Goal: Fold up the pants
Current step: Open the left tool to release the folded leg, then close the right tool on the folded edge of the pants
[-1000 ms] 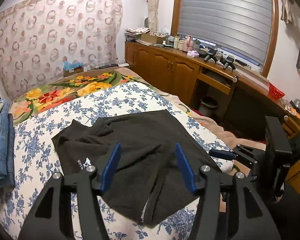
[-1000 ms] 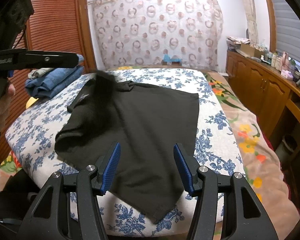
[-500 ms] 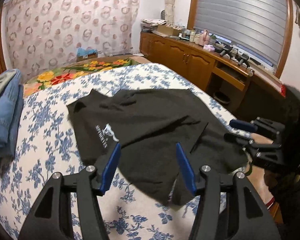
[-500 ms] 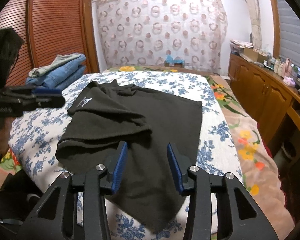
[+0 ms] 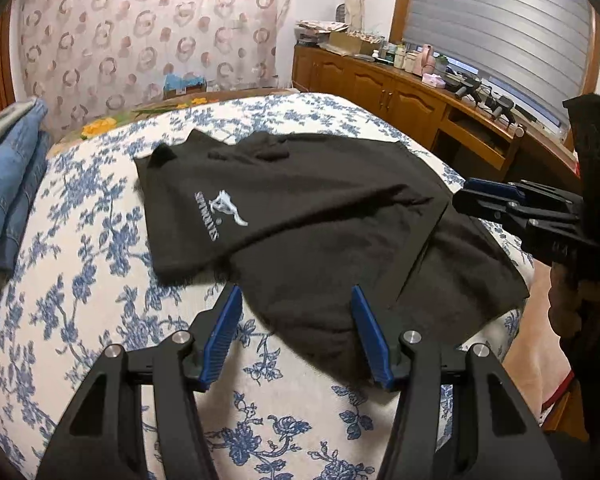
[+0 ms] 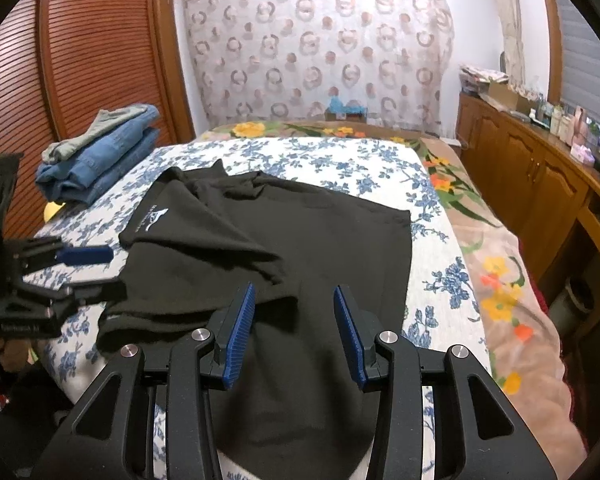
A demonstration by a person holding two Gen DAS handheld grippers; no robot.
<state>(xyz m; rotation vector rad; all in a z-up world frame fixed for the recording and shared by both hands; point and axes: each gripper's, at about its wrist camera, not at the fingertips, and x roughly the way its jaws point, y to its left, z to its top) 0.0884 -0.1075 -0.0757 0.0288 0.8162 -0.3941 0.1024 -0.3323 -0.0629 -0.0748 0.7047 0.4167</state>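
Black pants (image 5: 308, 220) with a white logo lie on the blue-flowered bedspread (image 5: 80, 280), one side folded over the other. They also show in the right wrist view (image 6: 300, 248). My left gripper (image 5: 296, 300) is open and empty, just above the near hem of the pants. My right gripper (image 6: 294, 298) is open and empty over the near end of the pants. The right gripper shows at the right of the left wrist view (image 5: 496, 196). The left gripper shows at the left of the right wrist view (image 6: 84, 256).
A stack of folded jeans (image 6: 100, 152) lies at the bed's far left. A wooden cabinet (image 6: 540, 184) with clutter runs along the right wall. A louvred wooden door (image 6: 80, 60) stands behind the jeans. A flowered blanket (image 6: 492, 280) hangs off the bed's right side.
The left gripper has let the folded side drop and drawn back toward the near hem. The right gripper's jaws have narrowed a little. The pants now lie flat with the logo up.
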